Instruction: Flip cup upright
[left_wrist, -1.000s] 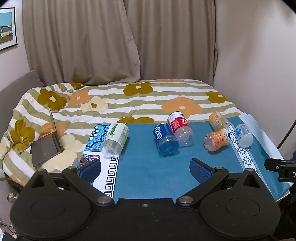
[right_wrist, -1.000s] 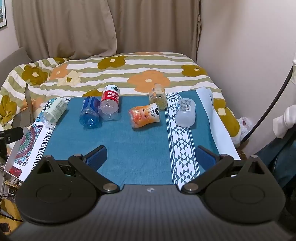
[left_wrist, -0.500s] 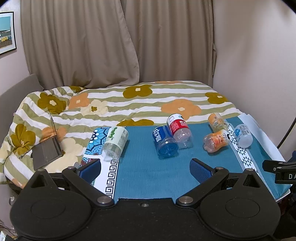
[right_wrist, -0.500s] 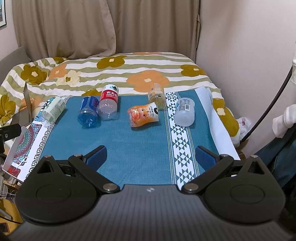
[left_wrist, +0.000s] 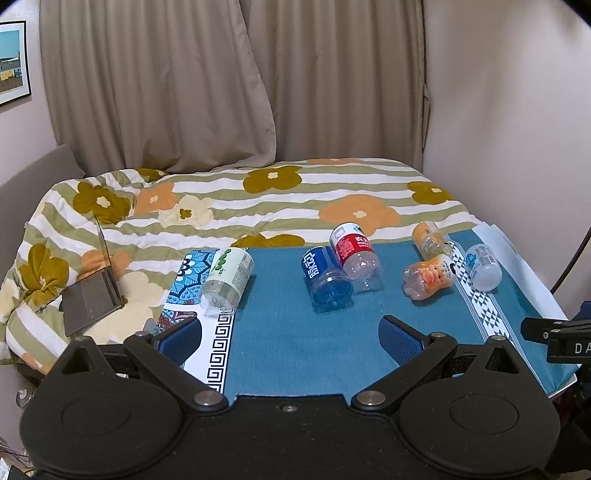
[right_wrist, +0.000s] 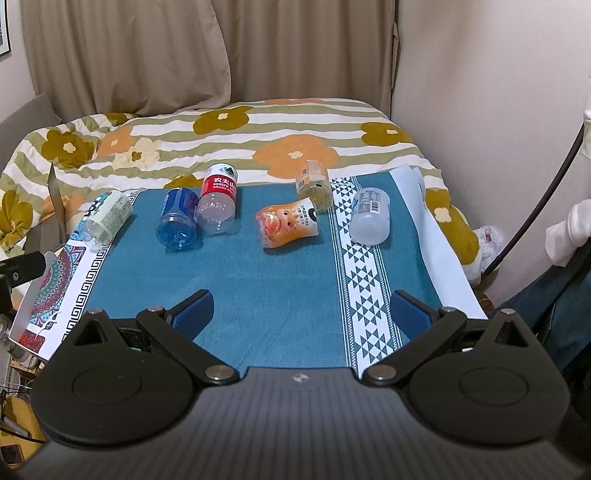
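Observation:
Several plastic cups cut from bottles lie on their sides on a teal cloth. From left: a green-labelled cup, a blue cup, a red-labelled cup, an orange cartoon cup, a yellow-labelled cup, and a clear cup with a blue-and-white label. My left gripper is open and empty near the cloth's front edge. My right gripper is open and empty, also at the front.
The cloth lies on a bed with a flowered striped quilt. A half-open laptop sits at the left. Curtains hang behind and a wall stands at the right. Patterned paper edges the cloth's left side.
Both grippers have drawn back and risen slightly, so the cups sit a little farther off in view. The cups have not moved. Both grippers stay open.

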